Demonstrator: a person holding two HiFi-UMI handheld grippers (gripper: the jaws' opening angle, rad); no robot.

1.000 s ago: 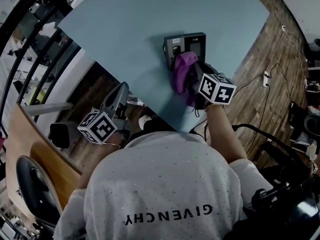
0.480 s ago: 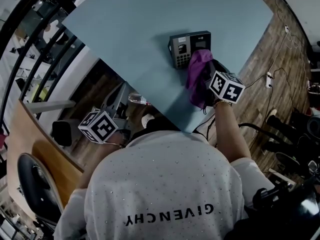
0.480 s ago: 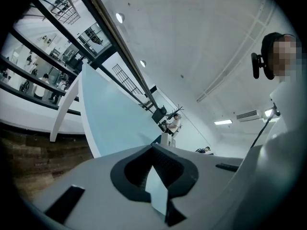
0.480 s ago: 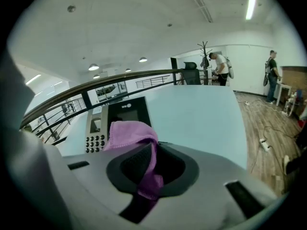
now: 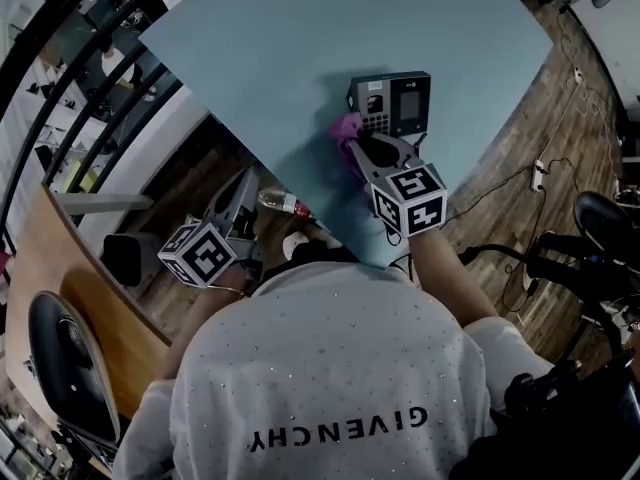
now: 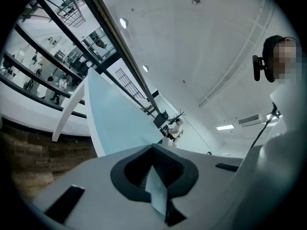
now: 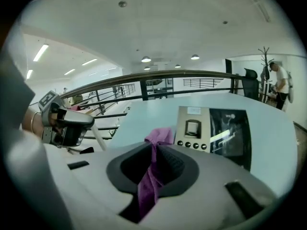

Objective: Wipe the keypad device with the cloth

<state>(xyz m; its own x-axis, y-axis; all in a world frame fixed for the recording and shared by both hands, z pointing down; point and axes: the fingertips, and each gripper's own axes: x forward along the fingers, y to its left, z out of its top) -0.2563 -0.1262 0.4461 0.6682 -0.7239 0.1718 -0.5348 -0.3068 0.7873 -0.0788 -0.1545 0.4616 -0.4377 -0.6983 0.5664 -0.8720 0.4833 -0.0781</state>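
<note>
Right tool (image 7: 154,146) clamped on the purple cloth (image 7: 148,181); cloth just beside the keypad device (image 7: 213,128), which lies on the pale-blue bench (image 5: 250,48); left tool (image 6: 153,150) jaws together, empty, off the bench edge.

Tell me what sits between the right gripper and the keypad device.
The purple cloth, clamped in the right gripper's jaws, bunches beside the keypad device's near corner, clearest in the head view.
</note>
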